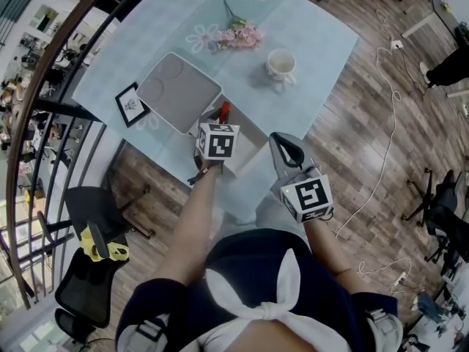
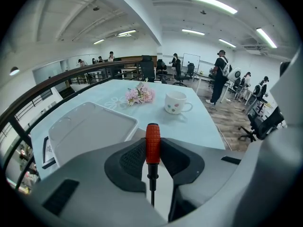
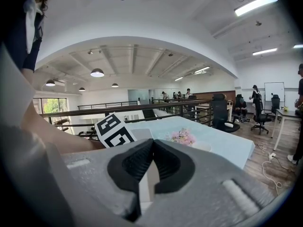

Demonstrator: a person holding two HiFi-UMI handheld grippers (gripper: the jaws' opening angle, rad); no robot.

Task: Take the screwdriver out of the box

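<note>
My left gripper (image 2: 152,148) is shut on the screwdriver (image 2: 152,143). Its red ribbed handle stands up between the black pads and its dark shaft points down toward the camera. In the head view the red handle (image 1: 224,111) pokes out past the left gripper (image 1: 221,122), above the open white box (image 1: 249,144) at the table's near edge. The box's pale lid (image 1: 178,92) lies flat just to the left. My right gripper (image 1: 283,144) hovers beside the box on the right. Its pads (image 3: 142,162) meet at the tips with nothing between them.
On the pale blue tablecloth (image 1: 308,28) stand a white mug (image 1: 281,64), a bunch of pink flowers (image 1: 238,35) and a small framed picture (image 1: 132,103). A railing (image 1: 44,108) runs along the left. A black chair (image 1: 84,284) sits below, and cables lie on the wooden floor at the right.
</note>
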